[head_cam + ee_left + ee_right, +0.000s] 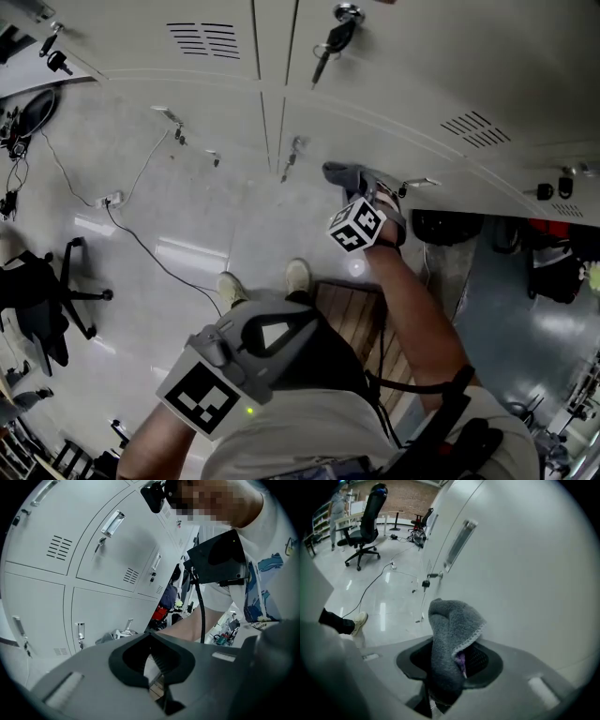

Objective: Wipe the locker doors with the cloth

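On my right gripper (449, 665), the cloth (452, 634) covers both inner jaw faces, and its lower end is buried at six o'clock. The locker doors (422, 84) are cut off at twelve o'clock.

Room's pretty plain. In the head view, a glossy pale grey floor (187, 309) fills most of the frame below the lockers (394, 84), with a couple of bright light streaks (192, 255) bouncing off it near the middle. A black office chair (37, 295) sits at 9 o'clock. A thin cable (141, 246) snakes across the floor from 10 o'clock toward the centre. There are wooden slats (349, 314) just right of centre, and the floor turns a darker blue-grey (525, 347) around 4 o'clock. In the right gripper view there's a brick wall (405, 496) way back at 12 o'clock, with a desk (349, 520) at 11 o'clock.
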### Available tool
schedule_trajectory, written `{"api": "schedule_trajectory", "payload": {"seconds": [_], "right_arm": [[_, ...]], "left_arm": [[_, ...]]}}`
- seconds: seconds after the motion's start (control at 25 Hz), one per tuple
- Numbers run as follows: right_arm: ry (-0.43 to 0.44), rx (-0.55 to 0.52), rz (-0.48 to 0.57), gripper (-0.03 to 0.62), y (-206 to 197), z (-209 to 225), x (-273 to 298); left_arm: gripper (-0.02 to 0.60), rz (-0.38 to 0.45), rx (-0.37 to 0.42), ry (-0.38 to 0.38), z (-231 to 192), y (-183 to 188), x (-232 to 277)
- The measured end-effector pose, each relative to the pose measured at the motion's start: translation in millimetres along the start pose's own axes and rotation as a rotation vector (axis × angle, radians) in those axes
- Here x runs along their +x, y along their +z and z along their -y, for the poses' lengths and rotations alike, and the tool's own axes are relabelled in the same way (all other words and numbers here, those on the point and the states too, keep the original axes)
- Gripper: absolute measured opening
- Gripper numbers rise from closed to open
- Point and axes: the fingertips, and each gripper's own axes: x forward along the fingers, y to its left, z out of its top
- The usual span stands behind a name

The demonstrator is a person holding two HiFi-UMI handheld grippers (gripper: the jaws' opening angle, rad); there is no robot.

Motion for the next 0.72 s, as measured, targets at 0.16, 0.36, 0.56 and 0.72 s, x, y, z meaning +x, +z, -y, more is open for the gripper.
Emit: {"api": "schedule_trajectory", "payload": {"seconds": [0.16,0.36,0.56,0.72], "right_arm": [[-0.039,0.049,0.096,0.149,27,28,-78],[-0.159,0.013,0.231,0.148,68,76,-170],[-0.253,-0.024,0.313,0.149,99,111,-222],[-0.27,-0.053,0.305,0.149,103,122,-214]], "left_arm": [[0.003,0.019,0.02,-0.017,8,8,-3],[0.003,0.041,0.045,-0.033,15,19,-4],[0.003,0.049,0.061,-0.032,18,23,-6],[0.003,0.05,0.053,-0.025,21,22,-5]]}}
